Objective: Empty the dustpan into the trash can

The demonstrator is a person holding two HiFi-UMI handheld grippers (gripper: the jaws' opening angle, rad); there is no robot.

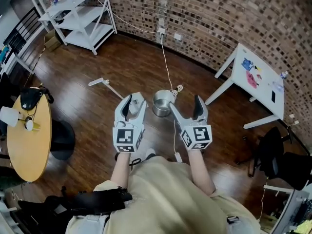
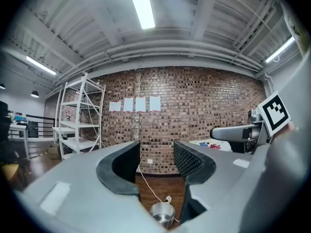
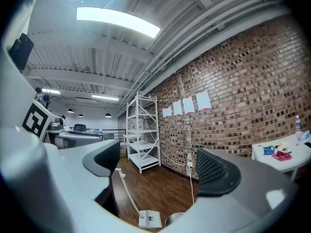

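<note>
Jaws spread empty on left gripper (image 1: 135,100) and right gripper (image 1: 185,104); dustpan (image 1: 99,82) handle lies pointing toward shelf (image 1: 92,33).

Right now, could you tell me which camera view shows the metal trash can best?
The head view: the metal trash can stands nearly whole on the floor, open top visible. The left gripper view shows it low in frame, its base cut off. The right gripper view catches only a sliver of its rim.

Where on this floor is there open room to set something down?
Bare boards lie between the white shelf and the metal can, and between the can and the white table. Crowded by the can: a cable and a long-handled white dustpan.
</note>
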